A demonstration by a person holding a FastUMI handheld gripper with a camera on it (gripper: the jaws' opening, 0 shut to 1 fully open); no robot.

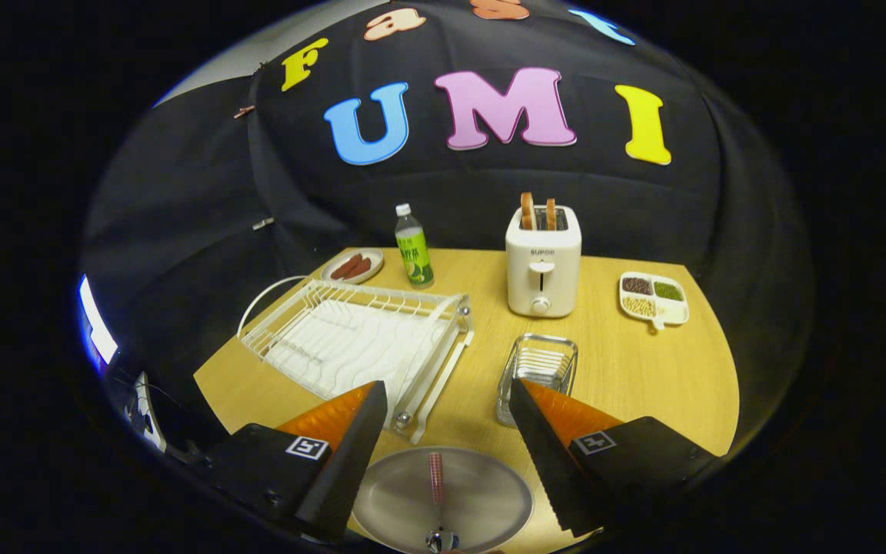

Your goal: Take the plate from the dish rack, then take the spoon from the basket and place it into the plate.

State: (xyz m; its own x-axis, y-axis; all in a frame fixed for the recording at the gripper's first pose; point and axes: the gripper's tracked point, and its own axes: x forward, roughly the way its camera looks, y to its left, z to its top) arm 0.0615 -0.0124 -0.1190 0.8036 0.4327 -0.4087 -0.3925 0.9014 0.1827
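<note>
**Spoon lies in the plate; the task looks done**

The gripper (443, 462) hangs over the near edge of the table (643, 369) with its fingers (351, 454) spread wide apart, holding nothing. Between them and just below sits the plate (481, 492), a round metal one, flat on the table. The spoon (436, 492) lies in it, handle pointing away toward the far side and bowl at the near rim.

Judging by this, both steps are finished: the plate is out of the rack and the spoon is out of the basket and in the plate. Nothing seems left except drawing the gripper away.

Just beyond the right finger stands the wire basket (539, 369), with nothing visible inside. Beyond the left finger is the white dish rack (358, 338), its slots bare.

Farther off, a small dish (352, 266) at the far left holds what look like sausages. A green bottle (414, 246) stands beside it. The toaster (543, 261) has two slices sticking up. At the far right a divided tray (653, 298) holds dark, green and pale beans, each in its own compartment.
</note>
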